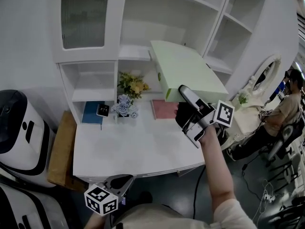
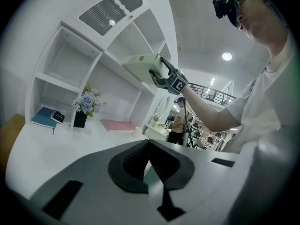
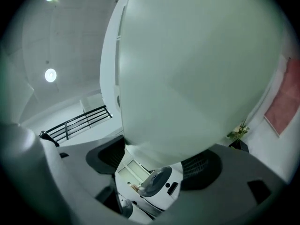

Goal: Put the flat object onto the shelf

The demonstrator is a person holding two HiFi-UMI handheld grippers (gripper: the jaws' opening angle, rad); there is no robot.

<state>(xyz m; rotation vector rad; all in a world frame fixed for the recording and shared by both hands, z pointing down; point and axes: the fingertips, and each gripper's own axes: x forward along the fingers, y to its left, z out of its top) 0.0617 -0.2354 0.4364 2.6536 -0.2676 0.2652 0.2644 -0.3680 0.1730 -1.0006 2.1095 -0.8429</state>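
Grip: the right claw point(image 1: 182, 96) is raised at the right, in front of the shelf unit point(image 1: 143, 13). Its jaws are set wide, with the near short edge of the pale green box point(image 1: 190, 70) spanning from pad to pad. It holds the box clear of the surface point(image 1: 143, 142).
Other hand: the left claw point(image 2: 149, 144) sits low and near, by the person's body, jaws closed tip to tip with nothing between them.
Where the box is: in the air and tilted, with its far end up by the short ledge point(image 1: 134, 53) in the middle of the shelf unit. Whether it touches the ledge cannot be told.
In the way: the yellow flowers point(image 1: 132, 85) and, nearer, the dark vase of pale blue flowers point(image 1: 125, 106) stand on the surface just left of the box, below its far corner.
Under it: a pink flat pad point(image 1: 164, 109) lies on the surface at the back, partly covered by the box and the right claw.
Left bay: a blue book point(image 1: 90, 113) lies there with a small black item point(image 1: 102, 110) on its right end. Above it is a cabinet door with a ribbed pane point(image 1: 85, 15).
Edges of the scene: a brown panel point(image 1: 62, 147) and a white rounded machine point(image 1: 19, 128) are at the left. An oval mirror point(image 1: 264, 75) and a seated person point(image 1: 281, 113) are far right.
Look of the box: flat, rectangular, plain pale green, with a thin side edge that is slightly yellower.
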